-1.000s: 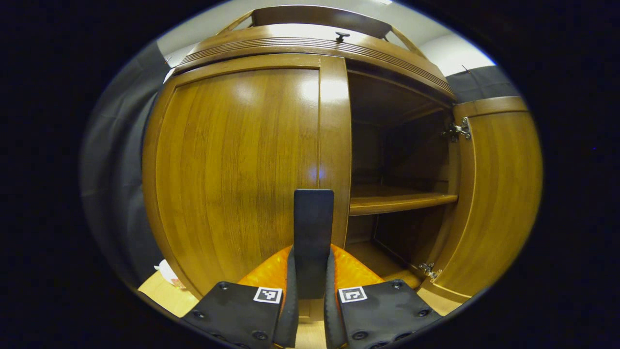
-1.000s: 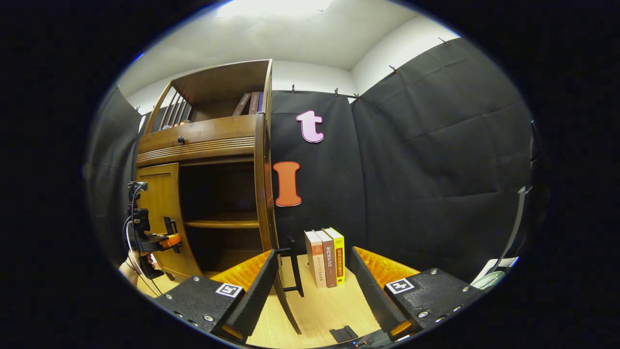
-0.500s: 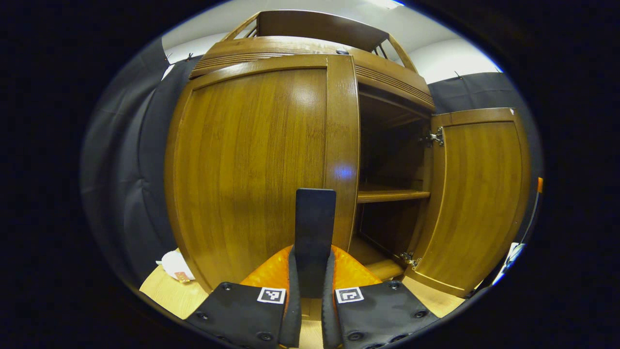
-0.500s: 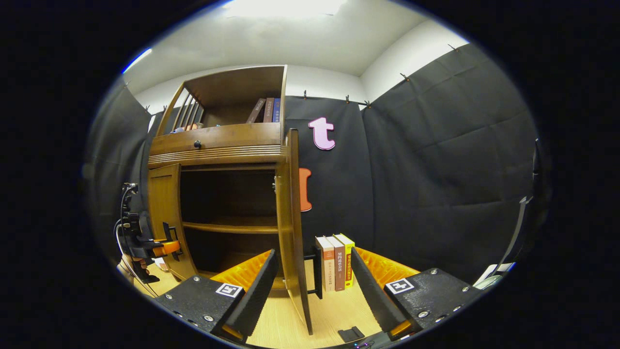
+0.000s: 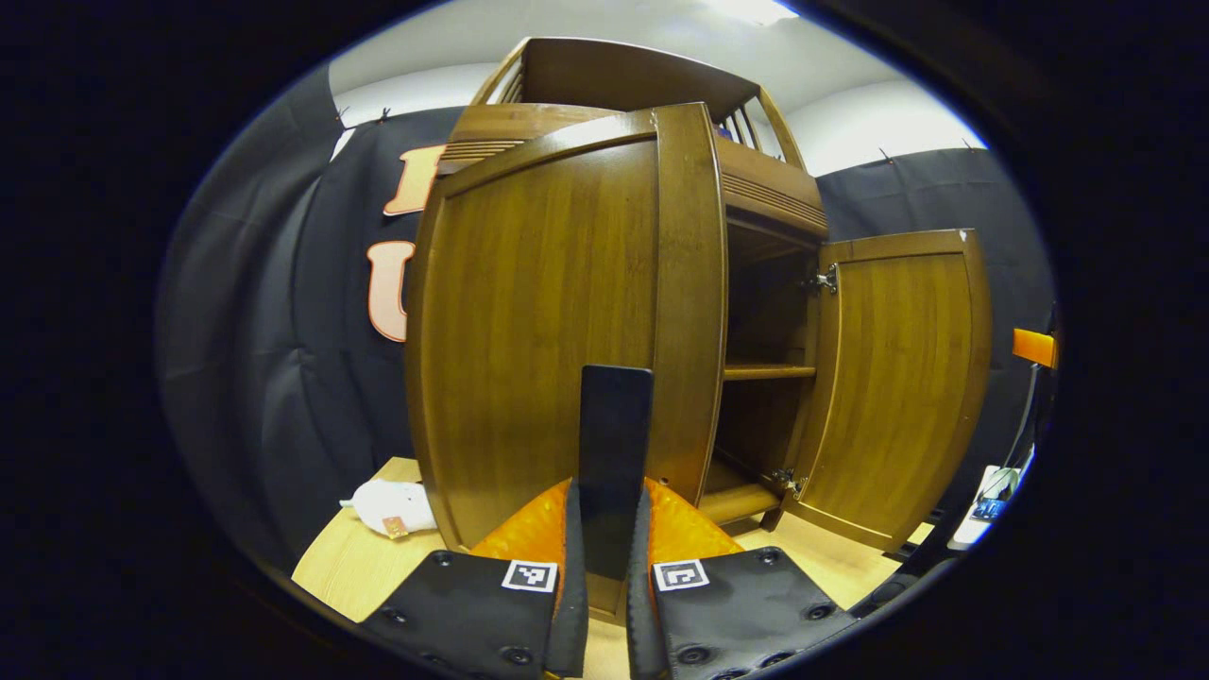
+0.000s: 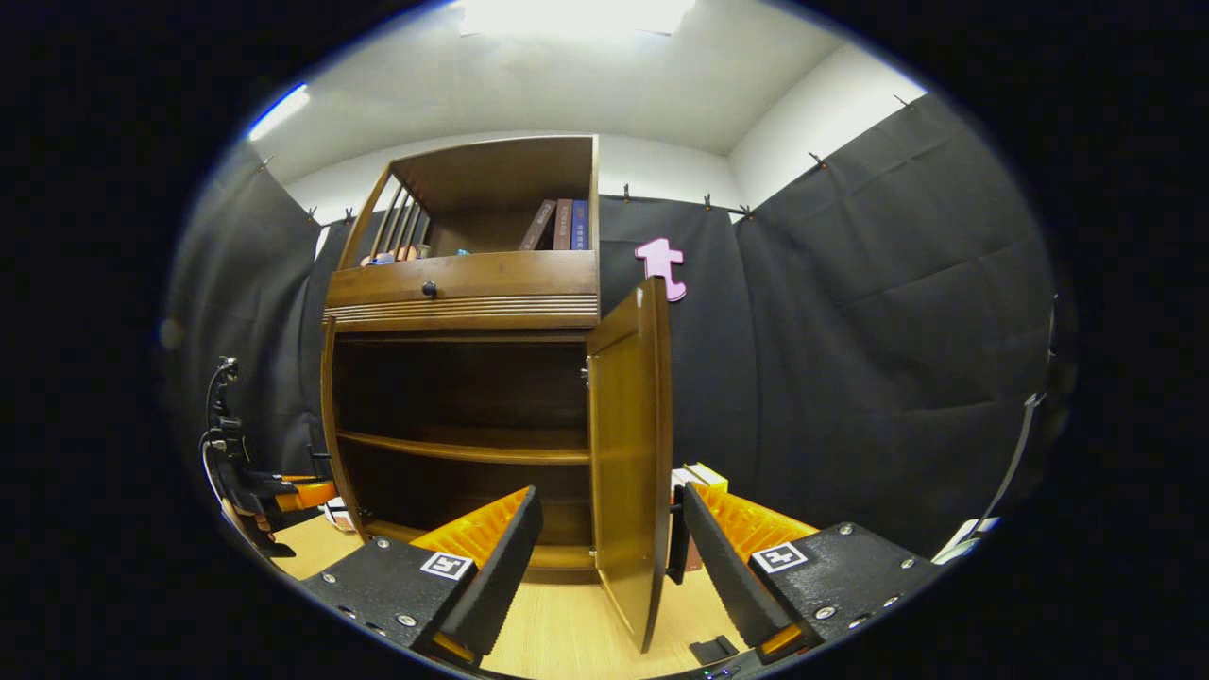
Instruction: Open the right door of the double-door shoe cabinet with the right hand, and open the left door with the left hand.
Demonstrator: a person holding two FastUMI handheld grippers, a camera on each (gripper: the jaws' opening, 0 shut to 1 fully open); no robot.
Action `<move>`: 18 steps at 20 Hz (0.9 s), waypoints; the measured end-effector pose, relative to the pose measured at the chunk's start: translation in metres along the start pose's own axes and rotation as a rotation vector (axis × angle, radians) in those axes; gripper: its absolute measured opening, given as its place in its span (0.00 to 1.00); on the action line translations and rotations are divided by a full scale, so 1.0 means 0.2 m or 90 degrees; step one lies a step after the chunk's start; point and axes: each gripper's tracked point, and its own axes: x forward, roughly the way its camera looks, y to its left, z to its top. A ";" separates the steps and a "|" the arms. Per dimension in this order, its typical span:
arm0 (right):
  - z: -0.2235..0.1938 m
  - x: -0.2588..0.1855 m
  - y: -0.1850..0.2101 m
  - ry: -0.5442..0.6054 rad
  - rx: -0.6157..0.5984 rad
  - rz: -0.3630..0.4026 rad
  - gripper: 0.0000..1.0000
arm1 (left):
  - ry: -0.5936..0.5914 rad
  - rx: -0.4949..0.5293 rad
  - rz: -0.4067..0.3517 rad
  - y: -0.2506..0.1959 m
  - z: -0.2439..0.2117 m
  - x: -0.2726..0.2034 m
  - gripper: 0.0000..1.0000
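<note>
Now my left tongs (image 5: 604, 529) clench the upright black handle (image 5: 614, 444) of the left door (image 5: 548, 321), swung partway out; my right tongs (image 6: 604, 557) are released, straddling the right door (image 6: 628, 444), its edge between them.

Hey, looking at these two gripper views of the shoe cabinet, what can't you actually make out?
- Right gripper view: right door's handle, mostly hidden behind the door edge.
- Right gripper view: books on the floor, largely blocked by that door.
- Left gripper view: left gripper pads on the left door's handle; contact is hidden.
</note>
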 end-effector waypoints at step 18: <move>0.00 0.10 0.45 0.011 0.007 0.069 0.92 | -0.034 0.005 0.103 0.60 0.06 -0.45 0.13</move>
